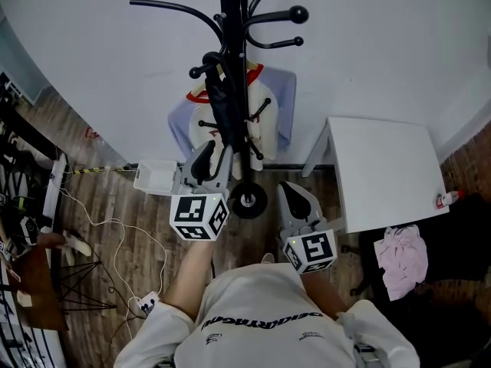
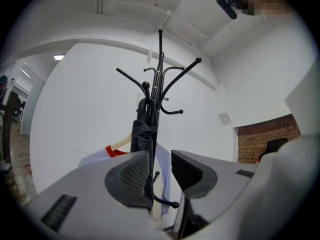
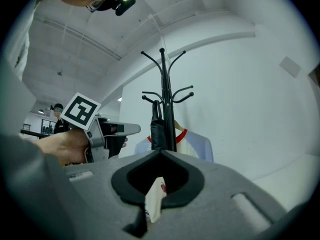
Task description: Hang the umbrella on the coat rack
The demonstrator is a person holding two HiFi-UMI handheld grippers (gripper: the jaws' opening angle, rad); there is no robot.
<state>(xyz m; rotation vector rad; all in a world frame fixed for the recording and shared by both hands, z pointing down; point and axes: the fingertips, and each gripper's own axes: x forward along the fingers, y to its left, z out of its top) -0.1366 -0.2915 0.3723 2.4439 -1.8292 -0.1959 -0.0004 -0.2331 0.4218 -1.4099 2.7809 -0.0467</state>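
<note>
The black coat rack (image 1: pixel 232 21) stands against the white wall. A folded black umbrella (image 1: pixel 221 106) hangs by its curved handle from one of the rack's hooks, alongside the pole. My left gripper (image 1: pixel 212 159) is level just in front of the umbrella's lower end; its jaws stand apart with nothing between them. In the left gripper view the umbrella (image 2: pixel 142 134) drops behind the left pad (image 2: pixel 131 176), apart from it. My right gripper (image 1: pixel 295 198) is held back to the right, shut, with a small white tag (image 3: pixel 155 199) in the hollow behind its tips.
A white-and-blue shirt with a red collar (image 1: pixel 272 106) hangs on the rack behind the umbrella. A white table (image 1: pixel 383 171) stands to the right, and a pink cloth (image 1: pixel 403 259) lies on a dark seat. A white box (image 1: pixel 153 176) and cables (image 1: pixel 115 236) lie on the floor at left.
</note>
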